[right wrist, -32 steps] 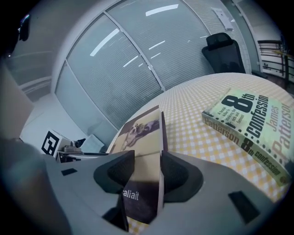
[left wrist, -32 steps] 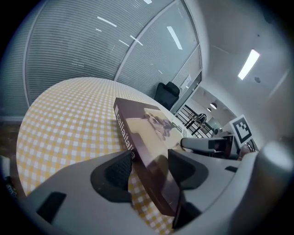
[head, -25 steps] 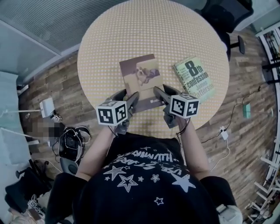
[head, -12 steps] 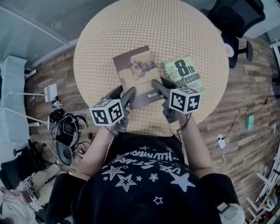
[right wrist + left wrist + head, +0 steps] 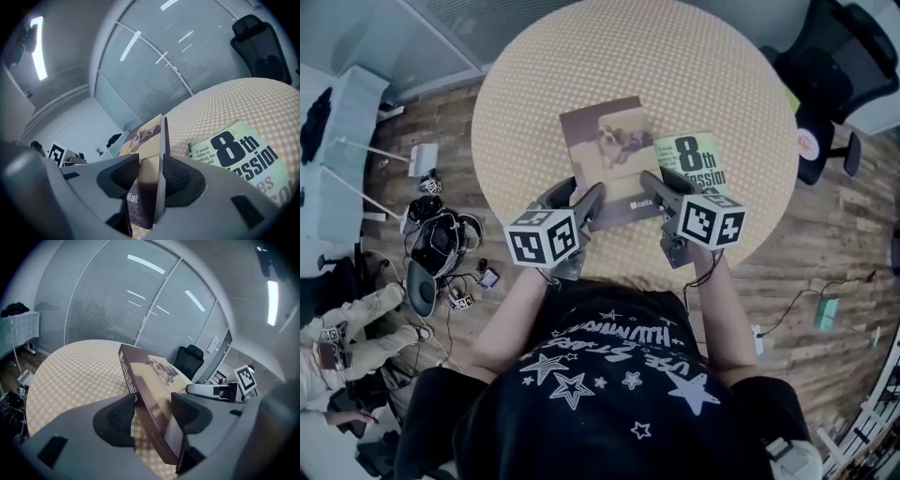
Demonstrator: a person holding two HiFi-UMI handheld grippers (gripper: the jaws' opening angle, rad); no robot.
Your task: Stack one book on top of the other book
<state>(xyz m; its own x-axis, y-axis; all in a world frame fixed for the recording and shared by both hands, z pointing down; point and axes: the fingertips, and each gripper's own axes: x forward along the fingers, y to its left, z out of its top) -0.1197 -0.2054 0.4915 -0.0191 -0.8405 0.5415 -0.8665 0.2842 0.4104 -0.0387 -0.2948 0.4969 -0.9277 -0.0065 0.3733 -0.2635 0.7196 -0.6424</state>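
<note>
Left tongs (image 5: 578,201) and right tongs (image 5: 664,187), the right just closed tighter, pinch the brown book (image 5: 609,155) by its near corners, raised off the desk (image 5: 534,94) beside the green book (image 5: 698,164) by the right edge; uneven lifting could twist it loose.

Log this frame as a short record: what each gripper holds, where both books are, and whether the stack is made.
left gripper: shut on the brown book, near left corner
right gripper: jaws just closed further, shut on the brown book, near right corner
brown book: tilted, near edge raised off the table
green paperback: flat on the table, just right of the brown book
stack: not yet made
</note>
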